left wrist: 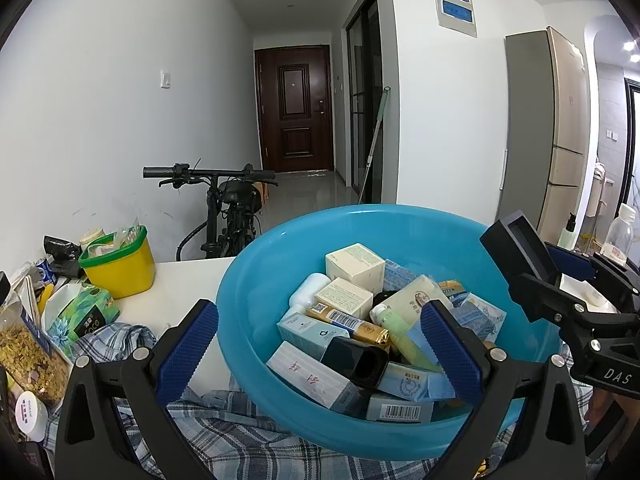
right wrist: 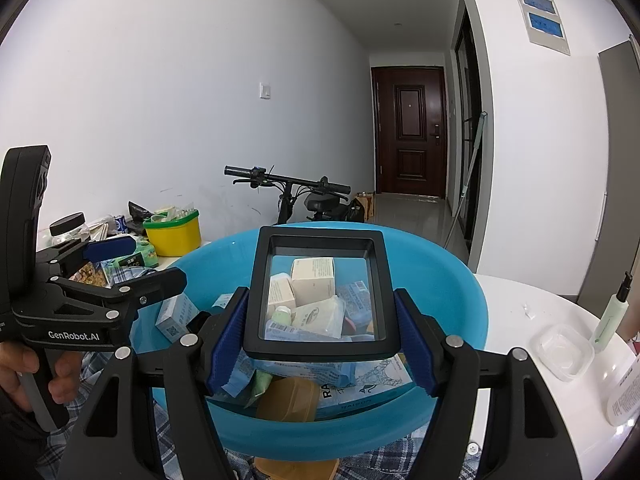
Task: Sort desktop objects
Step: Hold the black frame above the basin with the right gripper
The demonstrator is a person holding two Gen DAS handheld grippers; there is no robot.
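Note:
A blue plastic basin [left wrist: 256, 280] on a plaid cloth holds several small boxes, tubes and packets. My left gripper [left wrist: 320, 344] is open, its fingers astride the basin's near-left rim, empty. My right gripper [right wrist: 320, 332] is shut on a black square frame box with a clear window [right wrist: 320, 346], held above the basin [right wrist: 460, 304]; it shows at the right of the left wrist view [left wrist: 516, 248]. The left gripper shows at the left of the right wrist view [right wrist: 132, 268].
A yellow tub with a green rim [left wrist: 120, 268], a green tissue pack [left wrist: 84, 316] and snack bags crowd the table's left. A clear small container [right wrist: 562, 352] and bottles [right wrist: 608, 320] stand at the right. A bicycle [left wrist: 228, 204] is parked behind the table.

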